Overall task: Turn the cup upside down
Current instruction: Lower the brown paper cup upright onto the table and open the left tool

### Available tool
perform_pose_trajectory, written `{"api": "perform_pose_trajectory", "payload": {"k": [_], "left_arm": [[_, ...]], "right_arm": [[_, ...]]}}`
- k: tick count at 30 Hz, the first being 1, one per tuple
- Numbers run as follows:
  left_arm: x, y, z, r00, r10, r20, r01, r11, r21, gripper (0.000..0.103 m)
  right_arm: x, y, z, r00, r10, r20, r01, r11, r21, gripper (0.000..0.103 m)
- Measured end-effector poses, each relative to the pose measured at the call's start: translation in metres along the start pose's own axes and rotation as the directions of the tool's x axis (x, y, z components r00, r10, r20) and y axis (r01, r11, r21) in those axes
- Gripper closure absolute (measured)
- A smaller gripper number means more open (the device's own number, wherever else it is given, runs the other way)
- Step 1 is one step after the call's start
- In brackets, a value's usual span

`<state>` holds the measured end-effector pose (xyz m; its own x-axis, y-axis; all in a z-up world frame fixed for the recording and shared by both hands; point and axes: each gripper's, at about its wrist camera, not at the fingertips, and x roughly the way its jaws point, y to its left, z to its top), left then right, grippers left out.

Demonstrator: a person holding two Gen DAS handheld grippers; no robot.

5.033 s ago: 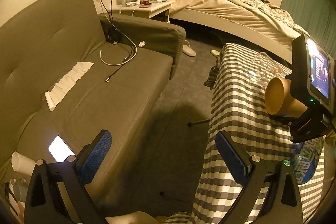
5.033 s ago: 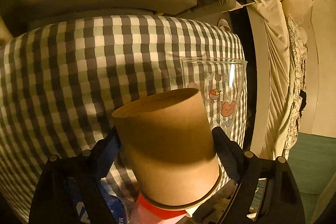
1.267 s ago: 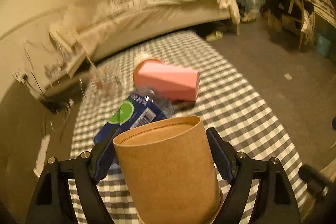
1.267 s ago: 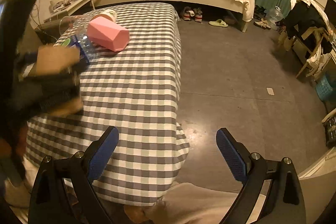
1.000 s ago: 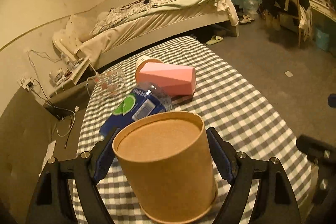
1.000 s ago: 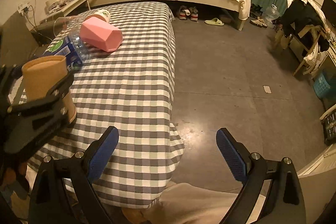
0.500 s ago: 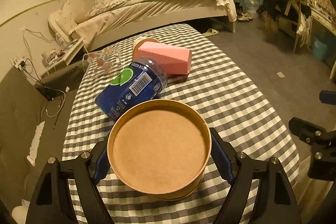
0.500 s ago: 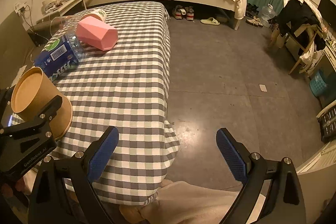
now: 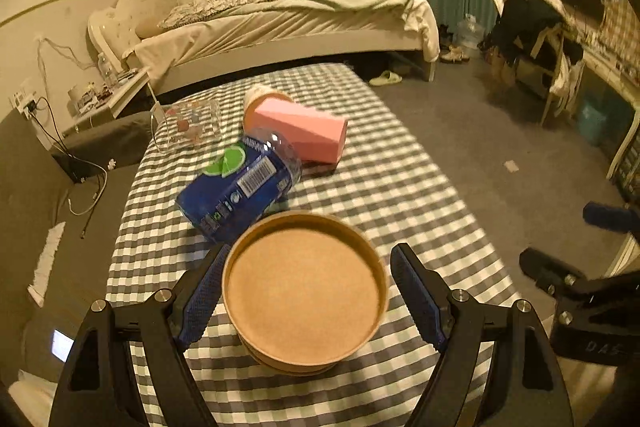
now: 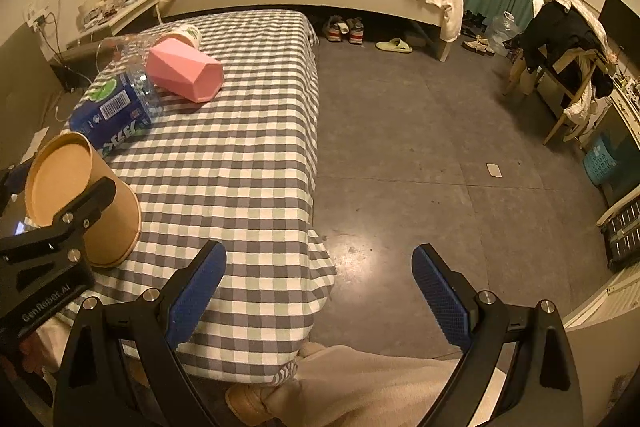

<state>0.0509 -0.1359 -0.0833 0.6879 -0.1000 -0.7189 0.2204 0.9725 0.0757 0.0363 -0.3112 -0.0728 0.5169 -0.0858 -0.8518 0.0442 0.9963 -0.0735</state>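
A brown paper cup (image 9: 304,291) stands upside down on the checked tablecloth (image 9: 400,187), its flat bottom facing up. My left gripper (image 9: 306,291) is open around it, with a gap between each pad and the cup's sides. In the right wrist view the cup (image 10: 80,199) stands at the table's near left, with the left gripper's finger beside it. My right gripper (image 10: 318,287) is open and empty, off the table's front right corner above the floor.
A blue-labelled plastic bottle (image 9: 240,187) lies just behind the cup. A pink faceted cup (image 9: 304,135) lies on its side, with a clear printed glass (image 9: 188,125) and a white cup (image 10: 186,35) beyond. A bed, sofa and chair surround the table.
The cup passed from my right gripper to my left, was turned bottom-up and came down onto the cloth. The left jaws have since opened off it. My right gripper drew back to the table's corner.
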Motion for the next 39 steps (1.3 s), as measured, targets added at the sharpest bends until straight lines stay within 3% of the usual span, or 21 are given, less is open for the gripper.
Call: {"api": "perform_pose_trajectory", "payload": {"k": [12,20,27,35,37,39], "left_arm": [[-0.062,0.028,0.032,0.991,-0.045,0.127,0.058,0.993,-0.102,0.019],[-0.123,0.071,0.046,0.985,-0.037,0.168,0.061,0.988,-0.143,0.019],[-0.156,0.096,0.019,0.980,0.038,0.197,-0.011,0.991,-0.137,0.019],[-0.143,0.107,-0.031,0.987,0.051,0.152,-0.023,0.983,-0.181,0.013],[-0.141,0.109,-0.039,0.988,0.052,0.148,-0.024,0.982,-0.188,0.013],[-0.138,0.111,-0.046,0.988,0.058,0.140,-0.029,0.979,-0.202,0.002]], "right_arm": [[-0.068,0.006,0.007,0.994,-0.027,0.102,0.028,1.000,-0.012,0.009],[-0.133,0.020,0.019,0.968,0.045,0.248,-0.045,0.999,-0.008,0.009],[-0.167,0.048,0.008,0.911,0.143,0.387,-0.150,0.989,-0.012,0.009],[-0.149,0.083,-0.027,0.909,0.176,0.377,-0.163,0.984,-0.068,0.008],[-0.146,0.087,-0.030,0.910,0.175,0.376,-0.158,0.985,-0.074,0.004],[-0.144,0.088,-0.032,0.906,0.169,0.389,-0.154,0.986,-0.068,0.000]]}}
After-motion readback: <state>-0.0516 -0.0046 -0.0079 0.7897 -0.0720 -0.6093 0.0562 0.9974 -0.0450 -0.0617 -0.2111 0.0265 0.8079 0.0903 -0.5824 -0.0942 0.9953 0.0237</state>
